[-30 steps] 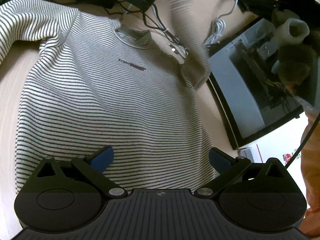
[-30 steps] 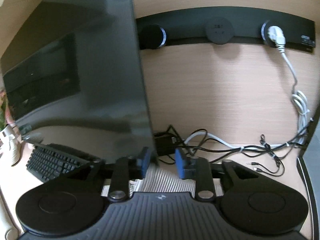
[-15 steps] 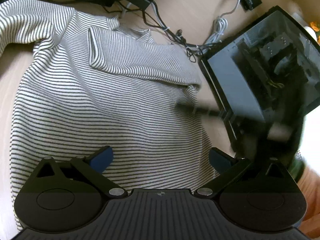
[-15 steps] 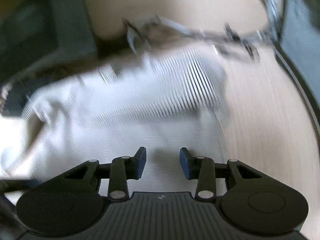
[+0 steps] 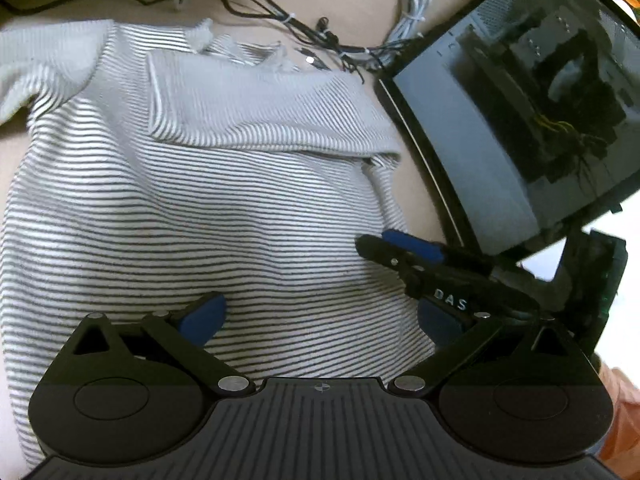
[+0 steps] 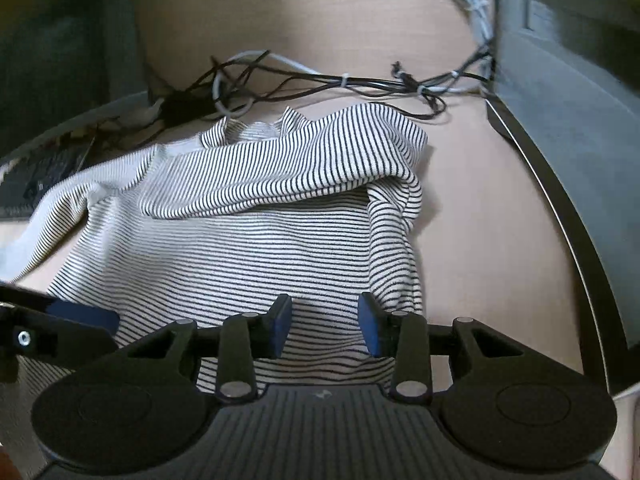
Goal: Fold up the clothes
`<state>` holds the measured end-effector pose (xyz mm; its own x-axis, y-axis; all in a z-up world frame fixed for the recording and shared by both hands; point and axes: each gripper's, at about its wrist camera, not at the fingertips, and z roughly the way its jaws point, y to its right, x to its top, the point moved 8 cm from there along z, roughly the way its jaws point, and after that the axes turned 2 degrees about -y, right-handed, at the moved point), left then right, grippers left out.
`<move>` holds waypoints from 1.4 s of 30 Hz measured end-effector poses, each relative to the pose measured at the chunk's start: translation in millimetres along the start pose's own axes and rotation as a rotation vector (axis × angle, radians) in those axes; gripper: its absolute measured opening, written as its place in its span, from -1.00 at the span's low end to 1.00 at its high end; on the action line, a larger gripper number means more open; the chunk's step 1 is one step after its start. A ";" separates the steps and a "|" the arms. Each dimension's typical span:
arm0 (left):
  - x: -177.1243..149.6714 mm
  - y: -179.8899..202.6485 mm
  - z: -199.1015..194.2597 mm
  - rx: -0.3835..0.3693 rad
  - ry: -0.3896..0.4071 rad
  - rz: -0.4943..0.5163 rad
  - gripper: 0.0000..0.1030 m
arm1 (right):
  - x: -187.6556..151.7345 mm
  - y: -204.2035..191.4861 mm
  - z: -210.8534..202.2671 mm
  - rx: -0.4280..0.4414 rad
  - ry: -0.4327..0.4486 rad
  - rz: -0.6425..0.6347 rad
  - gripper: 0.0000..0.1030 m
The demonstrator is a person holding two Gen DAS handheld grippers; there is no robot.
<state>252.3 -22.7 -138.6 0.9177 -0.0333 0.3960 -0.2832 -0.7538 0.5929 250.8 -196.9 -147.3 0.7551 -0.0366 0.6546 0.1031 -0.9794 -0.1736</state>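
The striped sweater lies flat on the desk, one sleeve folded across the chest toward ten o'clock. My left gripper hangs wide apart over the hem; my right gripper, also parted and empty, sits at the three o'clock side seam. I judge that the other sleeve, at nine o'clock, wants matching: pinch near its cuff, lay it flat.
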 end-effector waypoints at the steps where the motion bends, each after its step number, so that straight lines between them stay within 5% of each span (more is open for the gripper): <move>1: 0.0 -0.2 -0.7 0.008 -0.001 -0.008 1.00 | -0.4 -1.1 -0.8 0.022 0.006 0.021 -0.11; 4: -0.1 -0.9 -2.6 0.031 -0.004 -0.030 0.96 | -1.8 -9.3 1.0 0.054 0.024 0.029 0.34; 7: 13.4 -12.4 -15.1 0.087 0.046 -0.076 0.25 | -5.7 -24.0 4.4 0.053 0.048 -0.001 0.66; 12: 58.2 -30.6 -33.8 0.163 0.176 -0.128 0.26 | -14.9 -41.0 6.3 0.038 0.080 -0.095 0.92; 22: 110.0 -39.1 22.2 0.376 0.197 -0.052 0.05 | -14.3 -36.1 2.0 0.113 0.097 -0.057 1.00; 26: 113.5 -27.2 32.2 0.438 0.225 0.045 -0.70 | -13.8 -34.5 1.5 0.130 0.101 -0.045 1.00; 29: 115.3 -13.3 26.3 0.528 0.268 0.179 -0.85 | -13.4 -33.6 1.9 0.141 0.102 -0.041 1.00; 32: 124.9 -8.7 15.4 0.674 0.314 0.344 -0.85 | -13.3 -33.2 2.3 0.145 0.101 -0.041 1.00; 35: 138.6 -24.4 2.2 0.773 0.346 0.383 -0.85 | -13.4 -33.1 2.8 0.144 0.100 -0.043 1.00; 42: 128.1 -57.0 -14.0 0.737 0.327 0.288 -0.56 | -14.4 -33.3 4.4 0.128 0.093 -0.062 1.00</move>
<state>382.1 25.2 -111.8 0.6788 -0.1836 0.7110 -0.1355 -0.9829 -0.1244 239.3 -162.9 -154.2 0.6818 -0.0009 0.7315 0.2335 -0.9474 -0.2188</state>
